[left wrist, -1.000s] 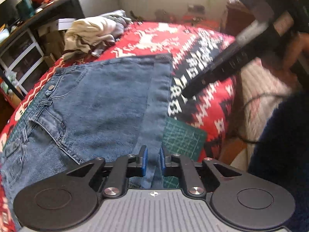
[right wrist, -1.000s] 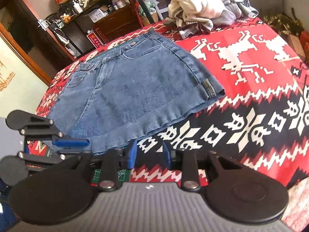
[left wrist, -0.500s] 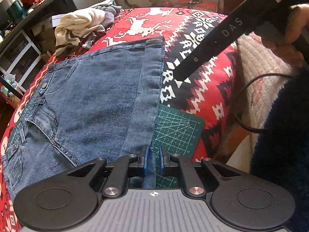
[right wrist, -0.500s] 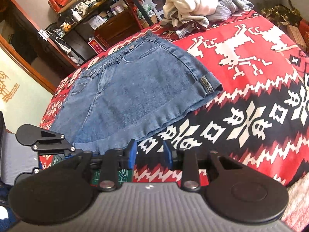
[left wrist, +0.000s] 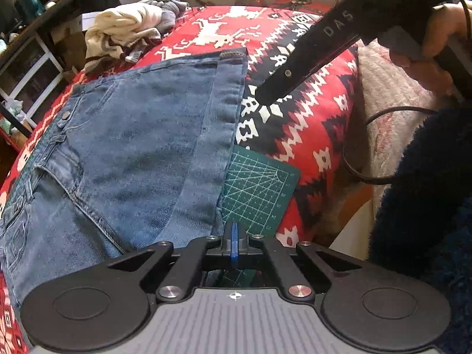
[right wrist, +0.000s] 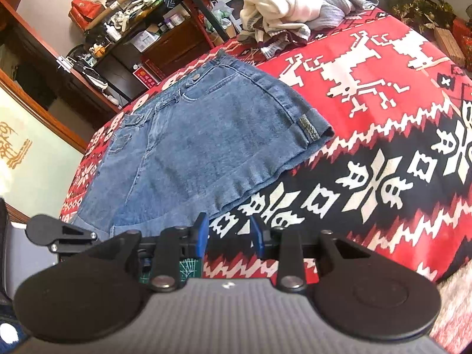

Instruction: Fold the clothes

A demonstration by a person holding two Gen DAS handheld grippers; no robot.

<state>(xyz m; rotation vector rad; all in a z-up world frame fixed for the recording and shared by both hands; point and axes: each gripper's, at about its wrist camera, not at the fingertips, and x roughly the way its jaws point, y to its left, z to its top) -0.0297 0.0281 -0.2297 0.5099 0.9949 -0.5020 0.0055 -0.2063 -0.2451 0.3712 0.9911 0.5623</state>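
Note:
A blue denim skirt (left wrist: 132, 153) lies flat on a red patterned blanket (left wrist: 309, 112), hem toward me. My left gripper (left wrist: 234, 242) sits at the hem's near corner, pads pressed together, with denim running in under them. In the right wrist view the skirt (right wrist: 206, 147) spreads ahead and left. My right gripper (right wrist: 228, 236) is open over the blanket (right wrist: 383, 153), just right of the hem edge, with nothing between its fingers. Its black body (left wrist: 306, 56) reaches in from the upper right in the left wrist view.
A green cutting mat (left wrist: 259, 188) pokes out from under the hem. A heap of pale and grey clothes (right wrist: 289, 8) sits at the blanket's far edge. A hand (left wrist: 442, 29), a dark fuzzy sleeve (left wrist: 427, 191) and a black cable (left wrist: 354, 147) are at right. Cluttered shelves (right wrist: 132, 14) stand beyond.
My left gripper has shut at the hem corner, where it stood open around the cloth before. My right gripper has edged nearer the hem and stays open.

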